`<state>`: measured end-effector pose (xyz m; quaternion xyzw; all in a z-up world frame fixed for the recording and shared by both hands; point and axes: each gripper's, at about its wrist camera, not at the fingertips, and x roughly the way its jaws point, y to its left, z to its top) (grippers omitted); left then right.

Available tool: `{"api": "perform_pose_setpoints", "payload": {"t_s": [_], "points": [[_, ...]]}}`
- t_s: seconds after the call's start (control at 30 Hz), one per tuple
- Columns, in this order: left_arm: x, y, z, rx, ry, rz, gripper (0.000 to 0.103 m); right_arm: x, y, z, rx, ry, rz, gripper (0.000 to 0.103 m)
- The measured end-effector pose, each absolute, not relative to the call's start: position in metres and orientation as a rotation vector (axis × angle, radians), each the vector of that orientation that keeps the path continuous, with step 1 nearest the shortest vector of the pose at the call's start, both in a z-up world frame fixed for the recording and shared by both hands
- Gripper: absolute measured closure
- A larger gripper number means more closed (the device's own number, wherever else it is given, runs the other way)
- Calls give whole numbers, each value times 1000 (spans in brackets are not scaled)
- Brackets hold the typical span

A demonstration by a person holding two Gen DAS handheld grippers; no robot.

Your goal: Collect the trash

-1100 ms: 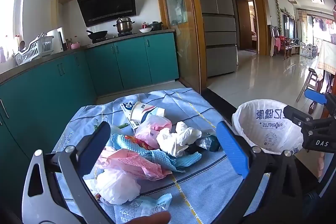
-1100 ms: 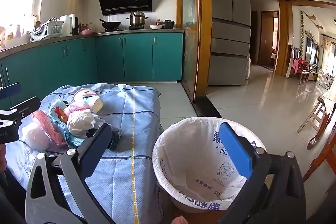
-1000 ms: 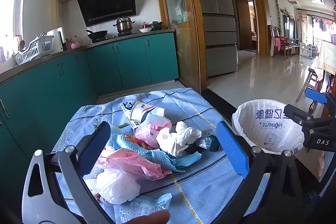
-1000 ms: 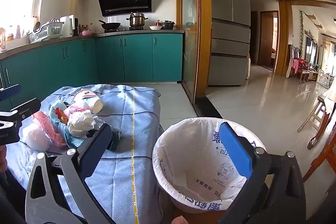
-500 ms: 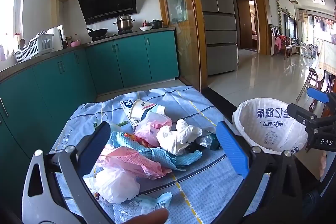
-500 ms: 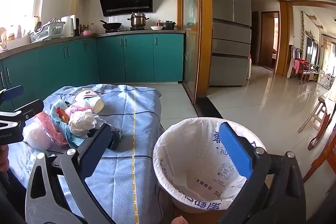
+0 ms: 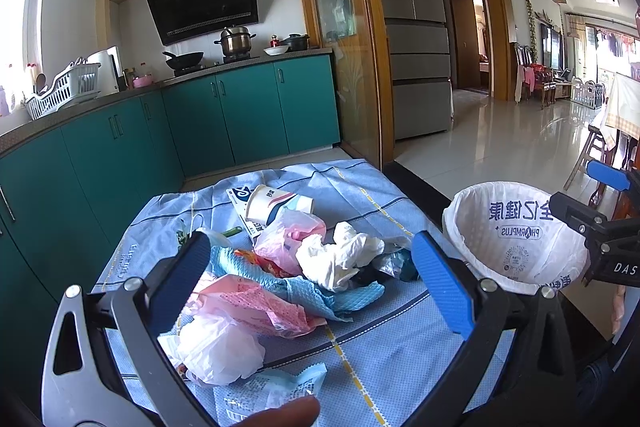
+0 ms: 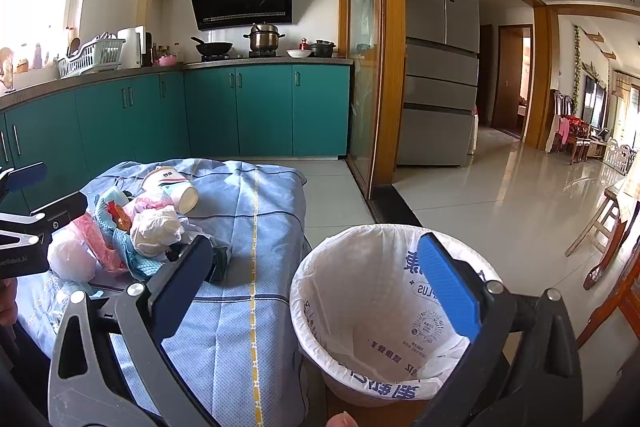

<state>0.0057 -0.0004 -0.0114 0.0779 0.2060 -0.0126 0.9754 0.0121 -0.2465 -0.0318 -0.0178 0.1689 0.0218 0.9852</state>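
A pile of trash lies on a table with a blue cloth [image 7: 372,211]: a paper cup [image 7: 276,205], a pink plastic bag [image 7: 256,307], a crumpled white tissue [image 7: 340,259], a white bag [image 7: 220,347], a blue rag [image 7: 320,291] and a wrapper [image 7: 276,387]. My left gripper [image 7: 308,275] is open and empty, held above the pile. A bin with a white liner [image 8: 384,307] stands right of the table; it also shows in the left wrist view [image 7: 516,239]. My right gripper [image 8: 316,275] is open and empty above the bin's near rim.
Teal kitchen cabinets [image 7: 240,115] run along the left and back, with a stove, pots and a dish rack [image 7: 64,91] on top. A grey fridge [image 8: 440,67] stands behind a wooden door frame. Tiled floor and wooden chairs [image 8: 608,239] lie to the right.
Both grippers have drifted only slightly; the trash pile sits a little lower in the left view. Both stay open and empty.
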Motion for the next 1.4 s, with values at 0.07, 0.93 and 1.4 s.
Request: {"api": "perform_pose_setpoints", "payload": {"t_s": [0.07,0.93,1.4], "points": [[5,-2,-12,160,417,-25,3,11,-248,-31,-35,339,42,3],[7,-2,-16,155,434,-19,3,11,-249,-34,-43,343,25,3],[7,-1,-16,155,435,-19,3,11,-251,-35,-42,344,20,3]]}}
